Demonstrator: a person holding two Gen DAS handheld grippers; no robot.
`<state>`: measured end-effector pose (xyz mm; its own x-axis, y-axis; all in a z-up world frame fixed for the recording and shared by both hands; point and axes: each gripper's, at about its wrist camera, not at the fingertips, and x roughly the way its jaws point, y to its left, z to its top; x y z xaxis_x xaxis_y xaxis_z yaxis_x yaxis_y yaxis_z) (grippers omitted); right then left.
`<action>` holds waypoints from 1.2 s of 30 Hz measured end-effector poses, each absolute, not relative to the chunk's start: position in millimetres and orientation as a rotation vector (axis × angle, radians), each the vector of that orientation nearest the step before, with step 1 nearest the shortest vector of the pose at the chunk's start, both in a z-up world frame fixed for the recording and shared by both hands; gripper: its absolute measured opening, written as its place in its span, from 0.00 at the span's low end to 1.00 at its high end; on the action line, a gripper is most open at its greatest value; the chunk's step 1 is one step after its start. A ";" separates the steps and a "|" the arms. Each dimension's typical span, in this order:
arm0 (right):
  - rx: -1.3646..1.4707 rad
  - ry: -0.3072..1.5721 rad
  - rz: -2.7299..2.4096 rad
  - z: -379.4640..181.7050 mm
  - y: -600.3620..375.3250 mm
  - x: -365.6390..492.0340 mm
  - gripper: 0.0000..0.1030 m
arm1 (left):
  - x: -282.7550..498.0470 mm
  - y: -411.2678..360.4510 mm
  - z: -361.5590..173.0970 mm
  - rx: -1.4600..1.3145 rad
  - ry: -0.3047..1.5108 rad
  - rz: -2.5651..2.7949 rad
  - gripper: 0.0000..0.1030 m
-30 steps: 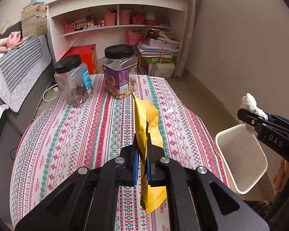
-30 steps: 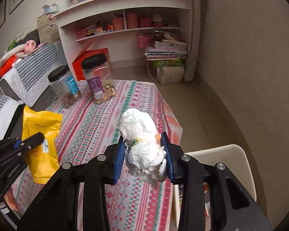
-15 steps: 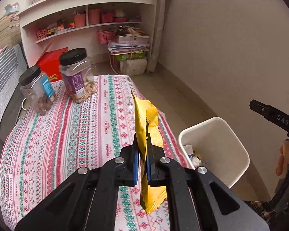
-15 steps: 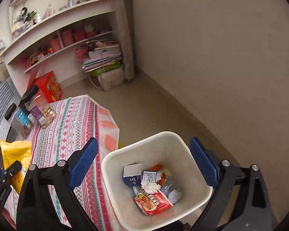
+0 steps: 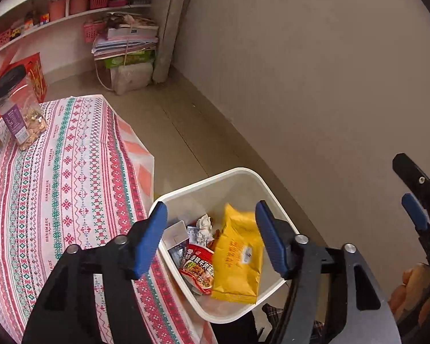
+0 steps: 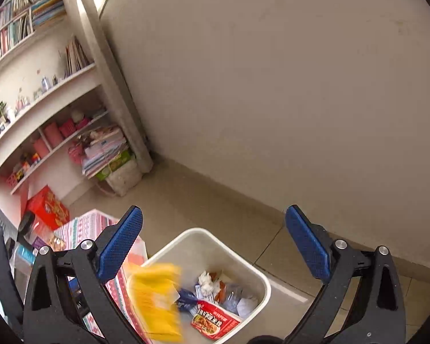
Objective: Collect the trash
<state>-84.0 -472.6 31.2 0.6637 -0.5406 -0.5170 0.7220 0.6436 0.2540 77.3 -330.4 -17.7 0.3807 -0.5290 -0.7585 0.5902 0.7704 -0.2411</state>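
Over the white bin (image 5: pixel 261 182) at the table's right edge: your left gripper (image 5: pixel 212 235) is now gaping wide, the yellow snack bag (image 5: pixel 238 258) it was pinching half a second ago is dropping among the wrappers; your right gripper (image 6: pixel 215 246) is hanging wide, empty, tissue wad (image 6: pixel 206 282) already binned; both hands are coming free for more trash

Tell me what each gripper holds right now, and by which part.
Nothing. Both the left gripper and right gripper have jaws spread wide; the yellow bag is loose in the white bin.
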 end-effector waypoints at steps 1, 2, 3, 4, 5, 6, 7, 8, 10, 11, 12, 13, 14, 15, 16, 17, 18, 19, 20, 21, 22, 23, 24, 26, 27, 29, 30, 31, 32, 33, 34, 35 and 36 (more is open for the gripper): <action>0.463 0.408 -0.740 34.1 -469.8 -84.0 0.93 | 77.1 -327.2 -15.2 0.088 0.927 -0.700 0.66; 0.458 0.398 -0.730 37.0 -466.5 -82.8 0.93 | 76.7 -317.6 -12.3 0.105 0.910 -0.681 0.68; 0.454 0.393 -0.714 39.7 -461.4 -81.1 0.93 | 76.7 -308.7 -7.5 0.121 0.887 -0.657 0.71; 0.453 0.387 -0.696 42.6 -454.9 -79.6 0.93 | 76.9 -297.4 -1.0 0.134 0.857 -0.630 0.73; 0.455 0.375 -0.677 45.9 -448.5 -78.5 0.93 | 74.1 -284.5 6.1 0.145 0.816 -0.595 0.77; 0.458 0.358 -0.661 50.0 -440.7 -77.9 0.93 | 70.1 -271.7 15.7 0.154 0.760 -0.549 0.82; 0.458 0.335 -0.648 54.3 -430.9 -77.5 0.93 | 63.7 -256.8 27.2 0.158 0.693 -0.495 0.84; 0.453 0.307 -0.637 58.6 -420.9 -76.8 0.93 | 53.3 -239.6 41.8 0.159 0.608 -0.443 0.89; 0.429 0.251 -0.618 66.1 -397.6 -74.6 0.93 | 24.7 -204.7 66.0 0.161 0.396 -0.364 0.94; 0.411 0.243 -0.612 69.5 -385.9 -72.0 0.93 | 12.9 -189.1 74.4 0.158 0.302 -0.322 0.94; 0.389 0.230 -0.584 71.1 -372.7 -68.4 0.93 | 2.7 -174.6 79.3 0.154 0.244 -0.283 0.94; 0.373 0.222 -0.549 72.9 -359.8 -64.1 0.93 | -1.4 -162.9 80.5 0.165 0.241 -0.246 0.94; 0.354 0.223 -0.514 73.2 -347.7 -59.2 0.93 | 1.2 -154.9 78.5 0.185 0.286 -0.236 0.94; 0.333 0.238 -0.480 72.6 -335.8 -52.9 0.93 | 7.7 -147.2 73.5 0.197 0.356 -0.246 0.94; 0.310 0.262 -0.450 71.6 -324.5 -45.9 0.93 | 14.5 -136.8 66.6 0.183 0.418 -0.241 0.94; 0.295 0.284 -0.426 69.6 -313.1 -37.2 0.93 | 20.0 -125.4 60.8 0.157 0.455 -0.221 0.94; 0.286 0.310 -0.410 65.7 -303.5 -28.8 0.93 | 24.5 -112.3 55.1 0.131 0.475 -0.187 0.94; 0.279 0.334 -0.405 64.3 -294.0 -21.3 0.93 | 29.2 -101.1 50.7 0.115 0.488 -0.153 0.94; 0.272 0.355 -0.407 61.1 -286.4 -14.4 0.93 | 34.3 -90.0 48.6 0.102 0.506 -0.126 0.94; 0.263 0.372 -0.413 59.3 -278.7 -9.7 0.93 | 38.3 -79.5 47.8 0.087 0.523 -0.109 0.94; 0.248 0.385 -0.419 57.1 -270.7 -3.6 0.93 | 41.5 -69.3 49.0 0.070 0.528 -0.085 0.94; 0.232 0.391 -0.413 55.8 -261.4 -0.4 0.93 | 44.0 -57.2 46.0 0.058 0.522 -0.059 0.94; 0.217 0.395 -0.398 53.6 -252.9 3.1 0.93 | 46.3 -49.4 45.9 0.053 0.516 -0.034 0.94; 0.190 0.415 -0.359 47.2 -236.8 13.4 0.93 | 52.6 -34.8 39.1 0.056 0.518 -0.001 0.94; 0.179 0.432 -0.339 43.3 -229.6 20.4 0.93 | 54.9 -30.0 36.0 0.057 0.525 0.010 0.94; 0.159 0.466 -0.303 36.3 -216.7 29.8 0.93 | 51.9 -17.8 29.8 0.062 0.535 0.034 0.94; 0.151 0.476 -0.288 33.0 -210.7 32.8 0.93 | 54.8 -11.0 28.9 0.066 0.539 0.048 0.94; 0.139 0.484 -0.278 30.6 -203.8 36.7 0.93 | 55.2 -8.5 27.1 0.072 0.543 0.058 0.94; 0.125 0.486 -0.273 28.7 -197.3 39.0 0.93 | 56.2 -6.2 25.7 0.074 0.547 0.061 0.94; 0.109 0.482 -0.265 27.5 -191.4 40.5 0.93 | 56.7 -3.5 24.2 0.072 0.552 0.064 0.94; 0.094 0.476 -0.258 26.1 -186.6 41.0 0.93 | 57.6 -0.7 22.5 0.067 0.557 0.067 0.94; 0.080 0.469 -0.256 25.6 -182.5 41.4 0.93 | 58.8 2.1 21.4 0.064 0.564 0.070 0.94; 0.074 0.463 -0.255 25.1 -179.8 43.1 0.93 | 60.0 4.3 20.4 0.061 0.573 0.072 0.94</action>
